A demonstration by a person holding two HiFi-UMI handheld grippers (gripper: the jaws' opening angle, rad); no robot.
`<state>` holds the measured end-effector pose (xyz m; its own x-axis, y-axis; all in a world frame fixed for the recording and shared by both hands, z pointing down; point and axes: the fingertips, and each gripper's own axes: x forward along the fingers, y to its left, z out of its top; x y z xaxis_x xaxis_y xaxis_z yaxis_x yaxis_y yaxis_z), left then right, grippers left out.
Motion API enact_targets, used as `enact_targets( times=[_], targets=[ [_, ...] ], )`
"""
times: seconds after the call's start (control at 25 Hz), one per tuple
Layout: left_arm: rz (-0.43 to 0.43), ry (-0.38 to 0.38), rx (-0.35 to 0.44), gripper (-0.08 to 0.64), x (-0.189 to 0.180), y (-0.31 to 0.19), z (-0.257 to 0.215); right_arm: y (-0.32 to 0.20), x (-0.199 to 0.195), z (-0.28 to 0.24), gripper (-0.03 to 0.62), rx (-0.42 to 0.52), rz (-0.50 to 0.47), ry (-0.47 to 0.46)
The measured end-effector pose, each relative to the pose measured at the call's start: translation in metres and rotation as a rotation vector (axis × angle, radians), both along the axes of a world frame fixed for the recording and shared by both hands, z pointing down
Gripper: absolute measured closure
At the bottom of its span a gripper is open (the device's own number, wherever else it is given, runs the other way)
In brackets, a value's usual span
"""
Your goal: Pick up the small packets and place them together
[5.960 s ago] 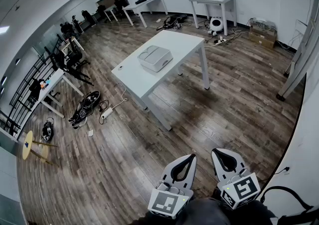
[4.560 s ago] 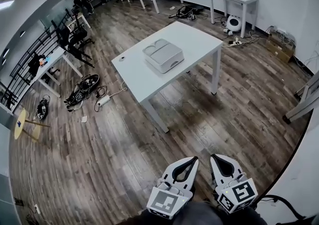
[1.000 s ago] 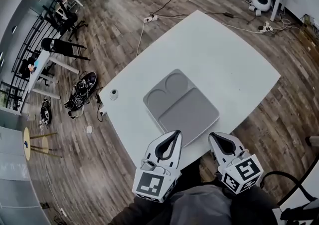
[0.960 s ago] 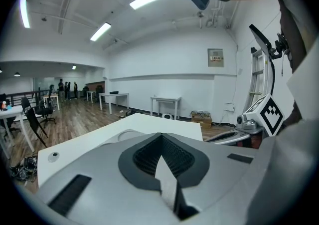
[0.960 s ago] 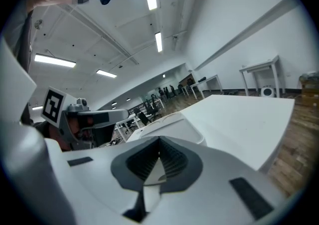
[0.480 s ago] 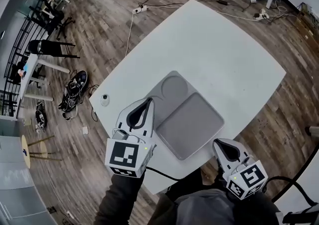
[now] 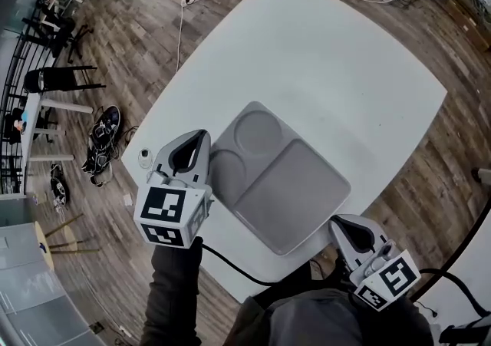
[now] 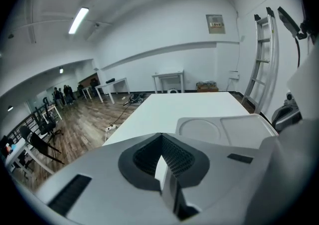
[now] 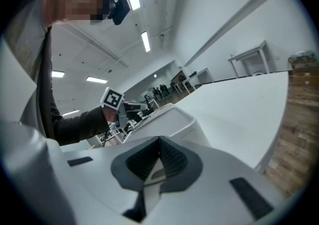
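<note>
Overhead, smooth grey tray with round wells, white table, left gripper and right gripper clenched empty.

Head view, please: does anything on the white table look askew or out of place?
Nothing stands out: the grey box sits roughly square to the edges of the white table, near its front edge, with nothing spilled or damaged. No small packets are in sight.

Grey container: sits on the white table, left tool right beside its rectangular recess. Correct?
One thing is off: the left tool is beside the round recesses of the grey container, not its rectangular recess. The container does sit on the white table. The head view shows this.
</note>
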<state>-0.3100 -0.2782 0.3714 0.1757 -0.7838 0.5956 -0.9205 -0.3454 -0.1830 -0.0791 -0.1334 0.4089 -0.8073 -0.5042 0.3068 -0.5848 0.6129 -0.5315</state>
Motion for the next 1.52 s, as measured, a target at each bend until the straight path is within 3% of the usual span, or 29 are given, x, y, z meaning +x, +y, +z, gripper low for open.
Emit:
enact_targets(
  times=[0.36,0.52,0.72,0.84,1.12,1.52],
  targets=[
    [0.111,-0.024,-0.133,0.560,0.003,-0.014,0.031,-0.005,0.010,-0.004,0.588,0.029,0.061,0.018],
    [0.149,0.000,-0.190,0.560,0.009,-0.017,0.038,-0.007,0.020,-0.003,0.588,0.026,0.084,0.020],
    [0.231,-0.114,-0.309,0.560,-0.003,-0.019,0.050,-0.009,0.030,-0.003,0.588,0.020,0.104,0.025],
    [0.279,-0.084,-0.381,0.561,0.000,-0.017,0.058,-0.010,0.036,0.000,0.588,0.013,0.113,0.026],
    [0.328,0.021,-0.395,0.571,0.009,-0.023,0.059,-0.009,0.034,0.007,0.588,-0.010,0.116,0.015],
    [0.370,0.011,-0.437,0.573,0.012,-0.022,0.062,-0.009,0.044,0.012,0.588,-0.026,0.142,0.006]
  ],
)
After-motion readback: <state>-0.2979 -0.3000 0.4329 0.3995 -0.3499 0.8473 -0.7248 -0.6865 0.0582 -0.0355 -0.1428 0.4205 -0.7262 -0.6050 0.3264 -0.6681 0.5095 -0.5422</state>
